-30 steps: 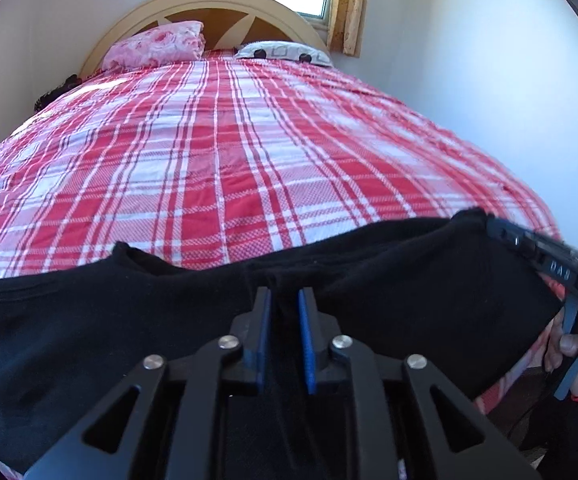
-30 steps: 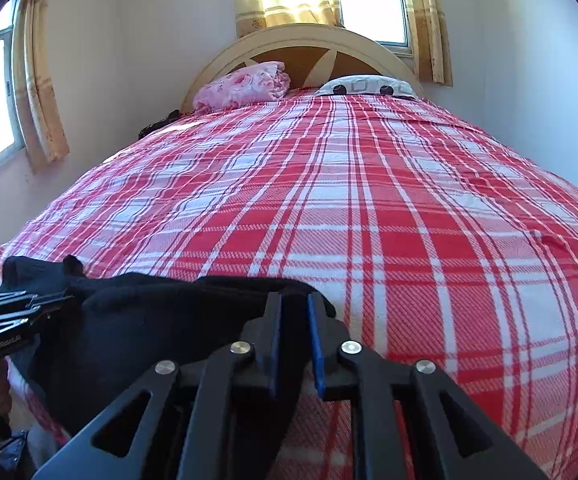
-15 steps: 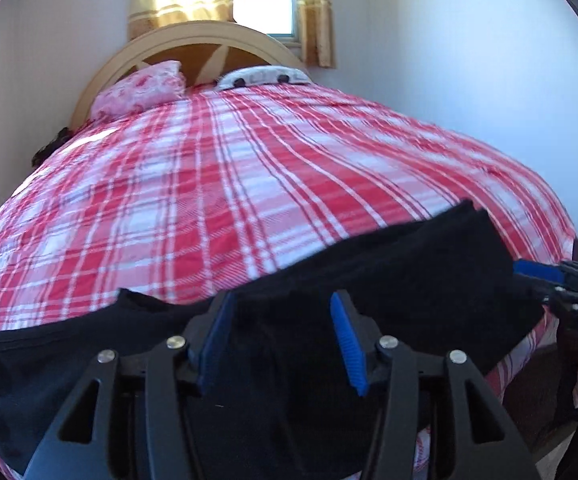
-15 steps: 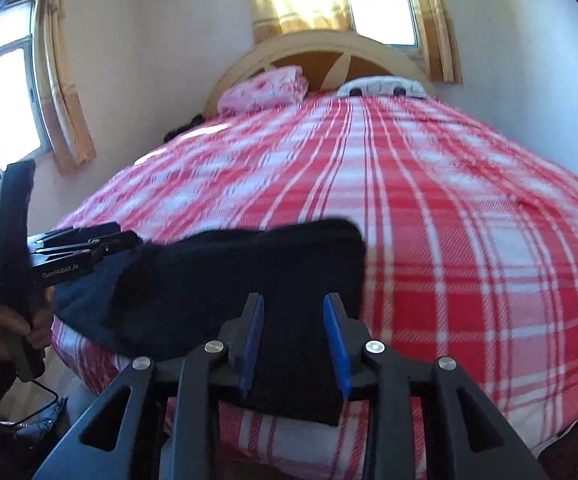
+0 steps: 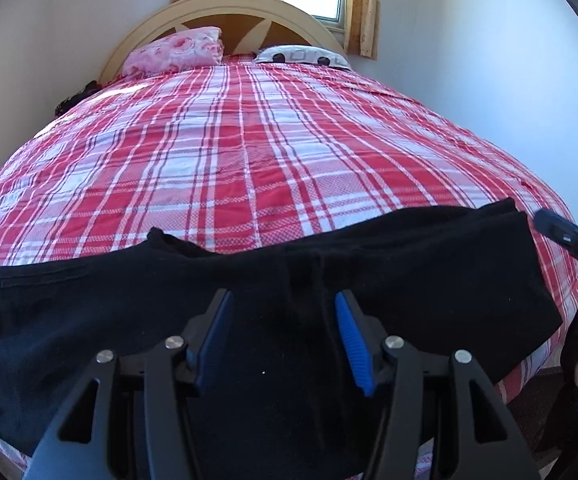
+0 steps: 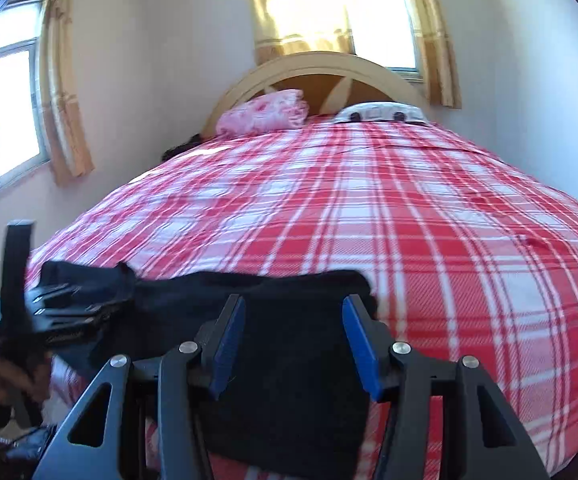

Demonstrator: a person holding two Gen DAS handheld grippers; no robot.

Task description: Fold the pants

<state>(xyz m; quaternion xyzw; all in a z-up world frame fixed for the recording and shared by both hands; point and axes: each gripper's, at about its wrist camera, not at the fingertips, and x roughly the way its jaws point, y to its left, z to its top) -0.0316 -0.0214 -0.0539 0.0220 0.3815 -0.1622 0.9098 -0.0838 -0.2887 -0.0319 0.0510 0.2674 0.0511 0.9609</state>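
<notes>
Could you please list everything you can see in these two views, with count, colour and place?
pants: one, black, folded into a strip along the near edge of the bed
bedspread: one, red and white plaid, covering the bed
pillows: two, pink floral on the left and white with dark spots on the right, at the headboard
headboard: one, cream, arched, at the far end
curtains: yellow, at the windows
left hand-held gripper: black with blue pads, jaws opening, above the pants
right hand-held gripper: same, jaws opening, over the pants' right end
</notes>
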